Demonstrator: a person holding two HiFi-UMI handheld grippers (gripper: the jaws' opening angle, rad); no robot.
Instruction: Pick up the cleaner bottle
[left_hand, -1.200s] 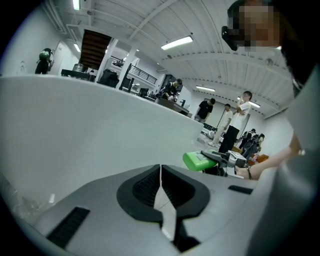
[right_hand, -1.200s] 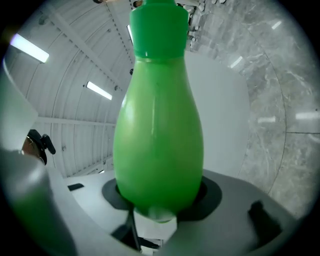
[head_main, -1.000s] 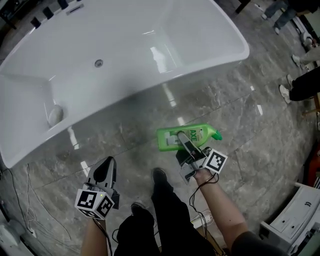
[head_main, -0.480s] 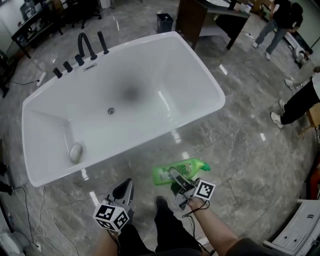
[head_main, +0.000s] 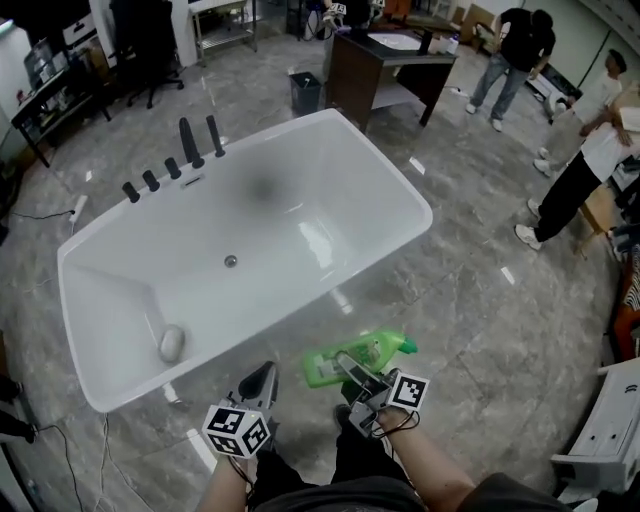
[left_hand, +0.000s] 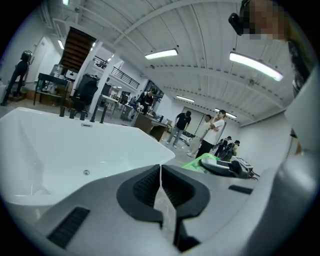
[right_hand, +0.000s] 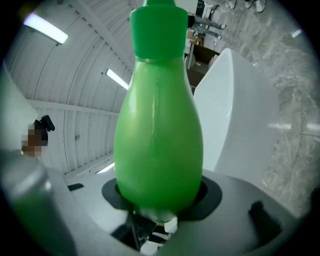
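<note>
Right gripper view is showing the right gripper (right_hand: 160, 205) clamping the cleaner bottle (right_hand: 159, 130), whose green body is filling the gap between its part-open jaws. Beside it, the left gripper (left_hand: 161, 182) is holding nothing, jaws pressed together, with the bathtub (left_hand: 60, 145) lying ahead.

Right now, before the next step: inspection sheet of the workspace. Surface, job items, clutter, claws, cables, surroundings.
Surface: glossy grey stone-look floor; white bathtub stands on it.
Job's things: green cleaner bottle, held sideways in the right claw.
Clutter: pale rounded object inside the tub near one end; cannot tell what it is.
Grippers: right claw shut on the bottle's body; left claw shut, nothing between its jaws.
Cables: black cable on the floor left of the tub.
Surroundings: black taps on the tub's far rim; dark desk; bin; people standing at upper right; white cabinet at lower right.
</note>
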